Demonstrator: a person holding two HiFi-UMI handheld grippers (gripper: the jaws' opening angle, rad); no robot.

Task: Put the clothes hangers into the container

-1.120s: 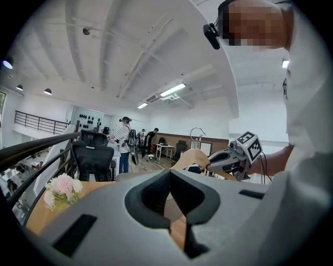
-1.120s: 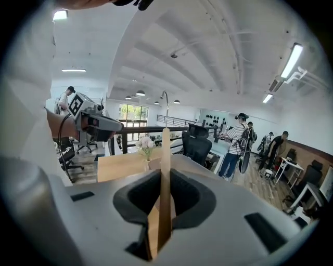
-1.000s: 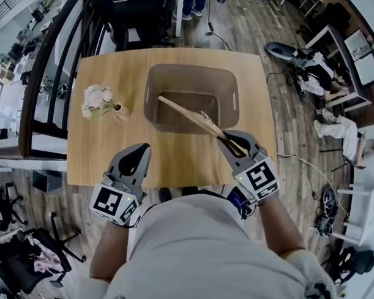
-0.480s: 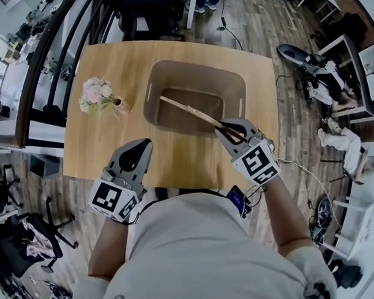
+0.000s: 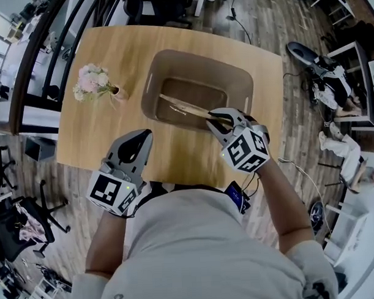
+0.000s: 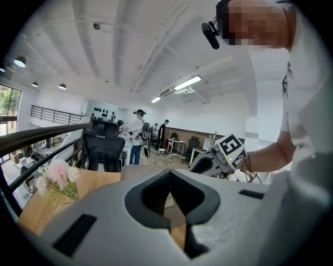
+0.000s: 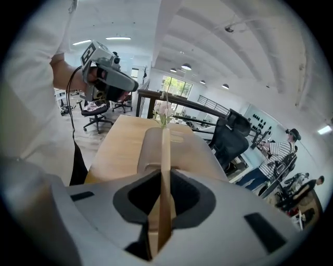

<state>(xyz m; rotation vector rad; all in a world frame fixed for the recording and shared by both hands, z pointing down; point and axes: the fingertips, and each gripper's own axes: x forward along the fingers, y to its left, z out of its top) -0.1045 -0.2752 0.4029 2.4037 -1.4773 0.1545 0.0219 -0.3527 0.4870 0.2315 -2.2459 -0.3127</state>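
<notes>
A wood-plank floor [image 5: 274, 26] is seen around the wooden table [image 5: 88, 137], which is flanked by a black railing [image 5: 34, 65]. The white ceiling [image 6: 104, 52] is lit by strip lights [image 6: 186, 83] (a black office chair [image 6: 104, 148] is parked beyond the table).

grey tongs [image 5: 137, 138] w/ b&w marker cubes [image 5: 244, 151], light tee [image 5: 190, 250].

The near end of the hanger [image 5: 184, 106] is hidden under the right tongs [image 5: 214, 118]; its hook does not show

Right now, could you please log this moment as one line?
right gripper: shut on hanger | hanger: far end inside bin | left gripper: shut, empty
</notes>
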